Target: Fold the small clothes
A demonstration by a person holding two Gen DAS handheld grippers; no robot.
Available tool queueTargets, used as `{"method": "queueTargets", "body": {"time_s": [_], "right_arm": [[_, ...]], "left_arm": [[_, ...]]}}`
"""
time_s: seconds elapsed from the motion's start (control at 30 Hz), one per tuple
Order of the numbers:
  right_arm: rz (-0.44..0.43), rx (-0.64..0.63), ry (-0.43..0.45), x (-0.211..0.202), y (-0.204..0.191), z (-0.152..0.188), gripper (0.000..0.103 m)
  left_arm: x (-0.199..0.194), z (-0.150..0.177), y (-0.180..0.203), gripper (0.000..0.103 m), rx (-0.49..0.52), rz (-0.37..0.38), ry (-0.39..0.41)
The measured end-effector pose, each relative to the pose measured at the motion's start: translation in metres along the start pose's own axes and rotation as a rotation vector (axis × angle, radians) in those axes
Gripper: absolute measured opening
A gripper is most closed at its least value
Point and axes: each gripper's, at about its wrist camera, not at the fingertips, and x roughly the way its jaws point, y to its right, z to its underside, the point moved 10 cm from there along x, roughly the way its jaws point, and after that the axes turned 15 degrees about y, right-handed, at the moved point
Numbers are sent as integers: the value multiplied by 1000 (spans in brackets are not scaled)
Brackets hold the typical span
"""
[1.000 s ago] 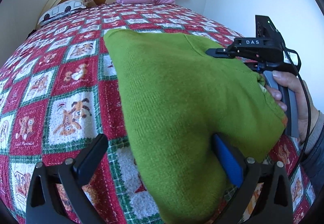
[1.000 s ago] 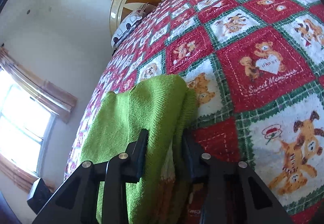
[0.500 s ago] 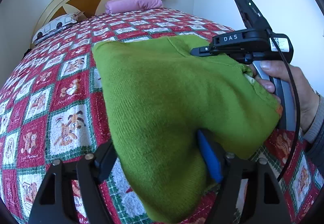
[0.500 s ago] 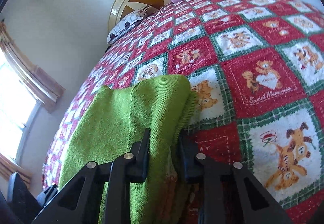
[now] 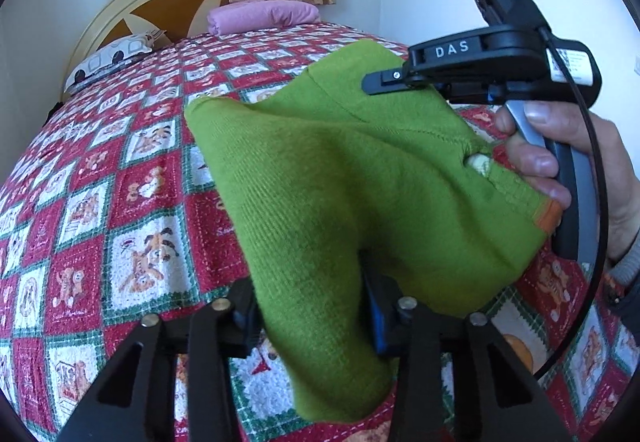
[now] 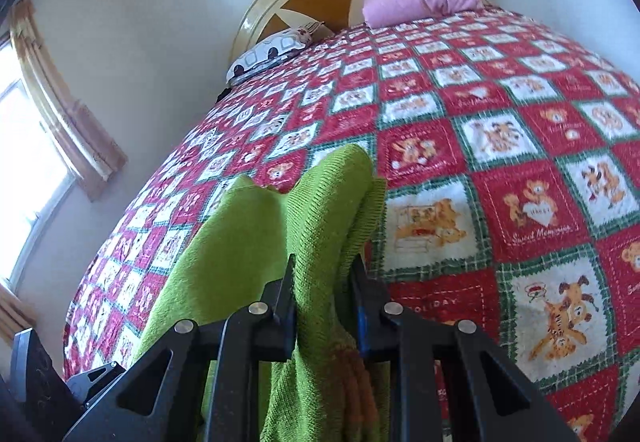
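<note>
A small green knit sweater (image 5: 320, 194) with an orange cuff edge is held up off the bed between both grippers. My left gripper (image 5: 312, 306) is shut on its near lower edge, and the cloth hangs down between the jaws. My right gripper (image 6: 324, 282) is shut on a bunched fold of the same sweater (image 6: 320, 226). In the left wrist view the right gripper's black body (image 5: 480, 62) and the hand holding it stand at the sweater's right end. The far part of the sweater still touches the bedspread.
The bed is covered by a red, white and green patchwork bedspread (image 5: 100, 202) with bear pictures. A pink pillow (image 5: 264, 15) and a white patterned pillow (image 5: 112, 56) lie by the round headboard. A wall runs along the right, a curtained window on the left (image 6: 36, 146).
My left gripper has closed from wide open onto the sweater's near edge. Both grippers have risen, lifting the sweater so it bunches and less of it lies on the bed.
</note>
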Motion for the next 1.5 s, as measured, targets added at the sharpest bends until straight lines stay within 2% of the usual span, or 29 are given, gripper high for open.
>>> {"method": "queueTargets", "body": {"time_s": [0.47, 0.8, 1.3, 1.5], "right_arm": [[-27, -33, 27, -23, -40, -12, 21], [-69, -40, 27, -28, -77, -5, 21], [-196, -91, -6, -25, -182, 13, 21], [-263, -123, -38, -16, -232, 29, 21]], "left_arm": [[-28, -7, -8, 35, 0, 7, 22], [-61, -7, -35, 34, 6, -33, 55], [-127, 8, -97, 34, -27, -111, 91], [-158, 22, -133, 34, -57, -171, 102]]}}
